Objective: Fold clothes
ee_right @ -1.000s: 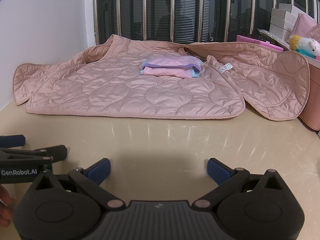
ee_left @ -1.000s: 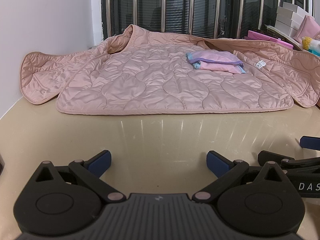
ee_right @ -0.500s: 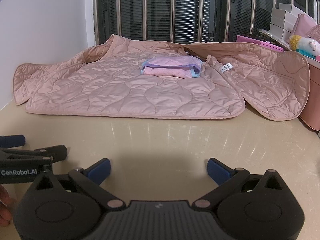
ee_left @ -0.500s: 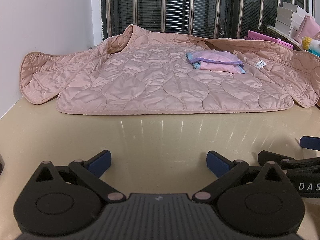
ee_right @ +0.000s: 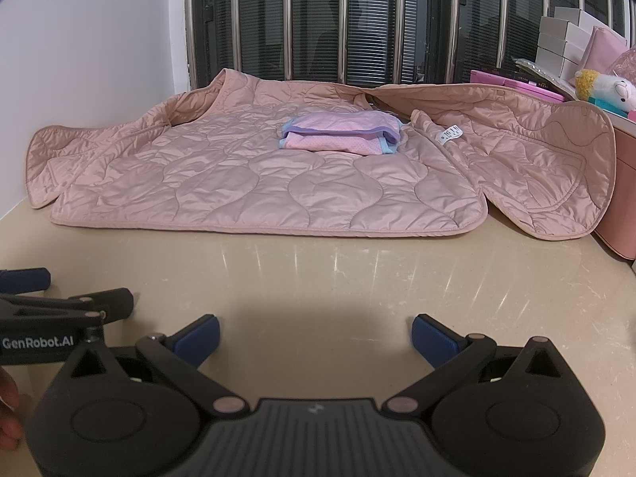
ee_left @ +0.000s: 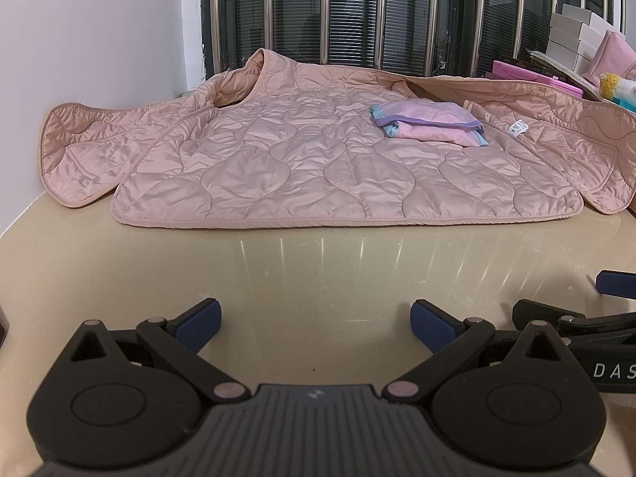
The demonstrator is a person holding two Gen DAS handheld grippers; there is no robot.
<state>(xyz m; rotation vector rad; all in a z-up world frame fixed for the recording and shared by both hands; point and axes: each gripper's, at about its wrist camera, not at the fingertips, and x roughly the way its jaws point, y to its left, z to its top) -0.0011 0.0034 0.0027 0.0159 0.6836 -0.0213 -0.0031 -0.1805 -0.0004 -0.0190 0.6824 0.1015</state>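
A pink quilted jacket (ee_left: pixel 302 167) lies spread open on the beige table (ee_left: pixel 318 274), also in the right wrist view (ee_right: pixel 258 183). A small folded pink and lilac garment (ee_left: pixel 427 124) rests on it, right of centre; it also shows in the right wrist view (ee_right: pixel 342 135). My left gripper (ee_left: pixel 316 320) is open and empty, low over the bare table in front of the jacket's hem. My right gripper (ee_right: pixel 316 332) is open and empty beside it, to its right. Each gripper shows at the edge of the other's view.
A white wall (ee_left: pixel 79 39) borders the table on the left. A barred window (ee_left: pixel 357 12) runs along the back. Pink boxes (ee_right: pixel 512 79), white boxes (ee_right: pixel 564 39) and a plush toy (ee_right: pixel 608 89) stand at the back right. A pink container (ee_right: pixel 624 198) sits at the right edge.
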